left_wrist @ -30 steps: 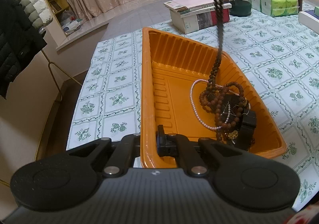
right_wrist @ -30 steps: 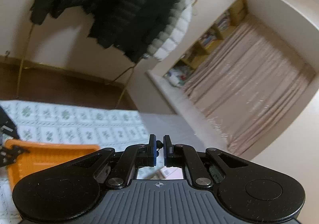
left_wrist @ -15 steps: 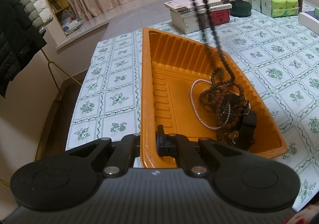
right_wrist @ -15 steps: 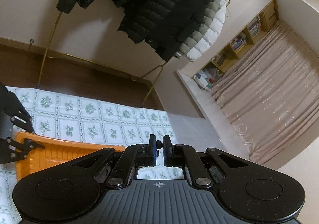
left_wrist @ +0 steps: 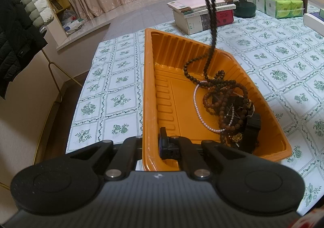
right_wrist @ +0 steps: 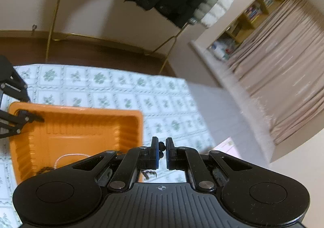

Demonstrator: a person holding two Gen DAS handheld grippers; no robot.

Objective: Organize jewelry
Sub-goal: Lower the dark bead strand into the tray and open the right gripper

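The left gripper clamped the near rim of the orange tray on the floral tablecloth, while the right gripper pinched a dark bead strand hanging taut from above the tray's tangled jewelry pile.

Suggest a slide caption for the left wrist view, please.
Left tongs clamp orange tray rim; dark bead strand hangs above it.
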